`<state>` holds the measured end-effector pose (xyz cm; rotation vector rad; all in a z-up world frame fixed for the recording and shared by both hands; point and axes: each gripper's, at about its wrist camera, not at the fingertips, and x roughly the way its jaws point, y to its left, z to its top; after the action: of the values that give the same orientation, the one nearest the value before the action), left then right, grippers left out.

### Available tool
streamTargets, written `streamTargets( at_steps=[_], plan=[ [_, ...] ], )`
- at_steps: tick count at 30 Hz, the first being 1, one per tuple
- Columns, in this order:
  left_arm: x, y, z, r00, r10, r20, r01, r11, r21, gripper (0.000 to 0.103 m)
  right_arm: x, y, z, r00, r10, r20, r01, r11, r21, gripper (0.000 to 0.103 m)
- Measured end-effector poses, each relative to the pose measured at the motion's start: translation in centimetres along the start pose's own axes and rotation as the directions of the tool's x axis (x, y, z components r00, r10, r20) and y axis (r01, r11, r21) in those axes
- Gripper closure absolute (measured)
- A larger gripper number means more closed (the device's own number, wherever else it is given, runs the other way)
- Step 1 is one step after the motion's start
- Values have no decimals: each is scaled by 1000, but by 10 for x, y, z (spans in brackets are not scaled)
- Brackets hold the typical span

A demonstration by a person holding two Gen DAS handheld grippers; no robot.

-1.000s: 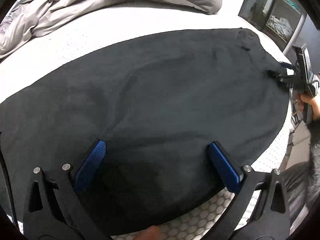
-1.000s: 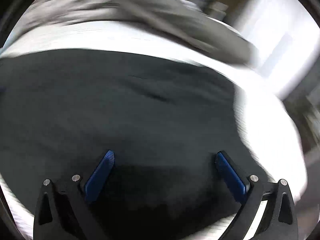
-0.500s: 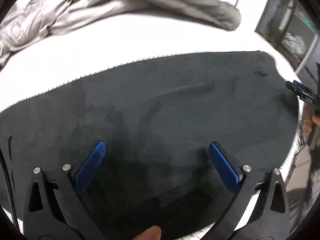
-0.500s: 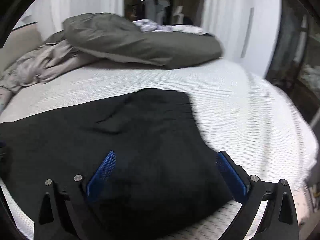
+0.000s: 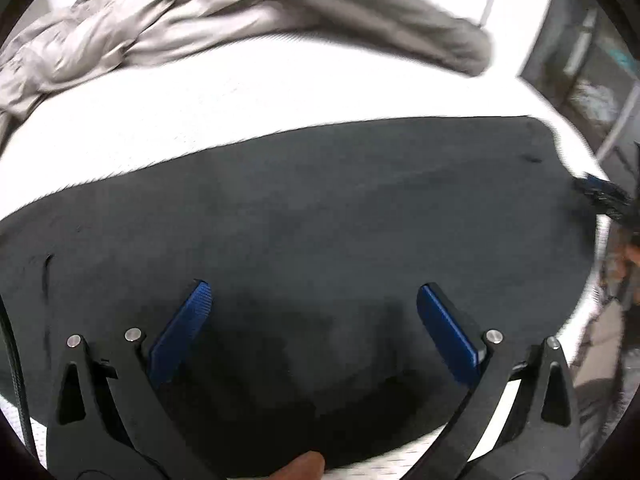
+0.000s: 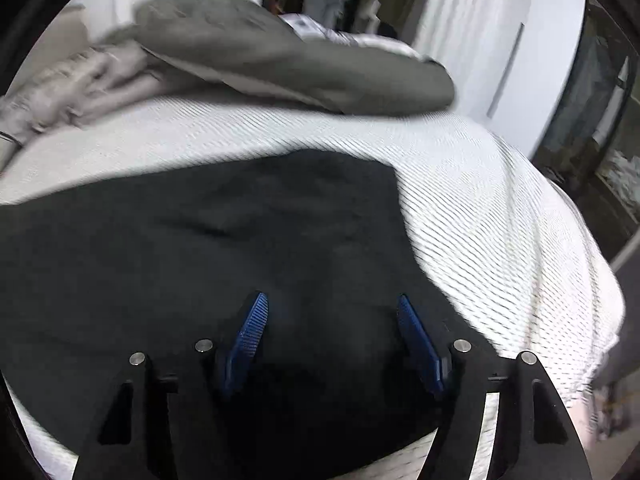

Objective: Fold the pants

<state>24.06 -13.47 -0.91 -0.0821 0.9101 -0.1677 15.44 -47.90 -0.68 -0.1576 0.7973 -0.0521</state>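
Observation:
Black pants lie spread flat across a white textured bed cover. My left gripper hovers over their near part, open, with nothing between its blue pads. In the right wrist view the pants end at a corner near the middle of the bed. My right gripper hangs above that end with its jaws closing; only flat cloth lies below them and the pads press on nothing. The right gripper's blue tip also shows at the pants' far right edge in the left wrist view.
A grey crumpled duvet and a grey pillow lie at the back of the bed. The white bed cover stretches bare to the right of the pants. A glass-fronted cabinet stands at the right. A fingertip shows at the bottom edge.
Both grippers have lifted a little away from the pants, so more of the bed shows. The right gripper's jaws have narrowed from wide open. The left jaws keep their width.

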Motion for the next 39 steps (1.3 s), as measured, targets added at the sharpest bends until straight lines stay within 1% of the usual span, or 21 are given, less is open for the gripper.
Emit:
streamTargets(
  at_steps=[2,3,5,7,8,9,10,13,15,17,19,20,23,25,27,30,32,34,35,38,39],
  plan=[
    [5,-23,-2,999,-40,-15,41,998,57,1,-9,31,7,996,91,16,-91,995,-33,33],
    [13,-36,-5,998,-52,-45,56,993,101,1,-13,55,6,989,149,15,-148,987,-65,32],
    [28,-52,-12,994,-18,-103,36,984,176,0,-10,95,6,970,242,-20,-243,962,-122,31],
    [31,-52,-16,995,-9,-102,30,978,206,0,2,134,-1,953,289,-87,-301,931,-207,31],
    [29,-46,-17,994,-19,-108,41,979,200,0,8,150,-6,955,273,-114,-294,921,-254,31],
    [25,-37,-19,994,-16,-111,37,981,188,0,14,163,-13,967,224,-119,-251,914,-320,29],
    [21,-25,-19,994,-2,-109,21,984,175,0,14,166,-16,972,211,-101,-233,910,-344,26],
    [9,20,-24,992,86,-90,-75,990,118,0,19,144,-9,976,179,-124,-208,935,-288,19],
    [-2,59,-30,989,122,-78,-119,992,39,0,22,119,-10,990,82,-116,-112,955,-276,16],
    [-13,90,-37,987,150,-63,-152,988,-29,1,28,94,-9,993,22,-117,-48,973,-228,14],
    [-20,102,-41,987,147,-58,-150,987,-49,1,33,73,-6,992,-27,-124,7,987,-158,14],
    [-23,103,-43,990,133,-51,-135,989,-52,1,33,69,-5,991,-18,-129,0,990,-139,14],
    [-29,94,-36,988,150,-35,-151,988,-30,1,29,82,3,993,-25,-119,10,992,-122,15],
    [-30,81,-25,994,106,-11,-106,994,-22,1,21,106,11,993,74,-89,-84,990,-116,15],
    [-20,72,-9,997,70,-7,-71,997,-27,1,13,136,14,982,171,-75,-180,974,-138,15],
    [8,57,16,997,74,-31,-75,997,-19,1,9,203,19,954,281,-99,-297,931,-215,15],
    [32,49,24,993,86,-78,-86,996,-7,1,15,233,22,941,316,-122,-338,907,-252,15],
    [51,47,23,986,125,-113,-124,992,15,0,30,262,26,937,315,-148,-346,890,-297,15],
    [49,47,22,988,119,-101,-117,993,26,0,34,269,27,938,303,-166,-341,886,-313,15],
    [31,65,9,986,138,-89,-136,990,29,0,45,265,22,959,228,-166,-275,893,-358,14],
    [22,76,0,982,169,-84,-168,985,25,0,47,259,23,964,209,-164,-255,902,-350,14]
  ],
)
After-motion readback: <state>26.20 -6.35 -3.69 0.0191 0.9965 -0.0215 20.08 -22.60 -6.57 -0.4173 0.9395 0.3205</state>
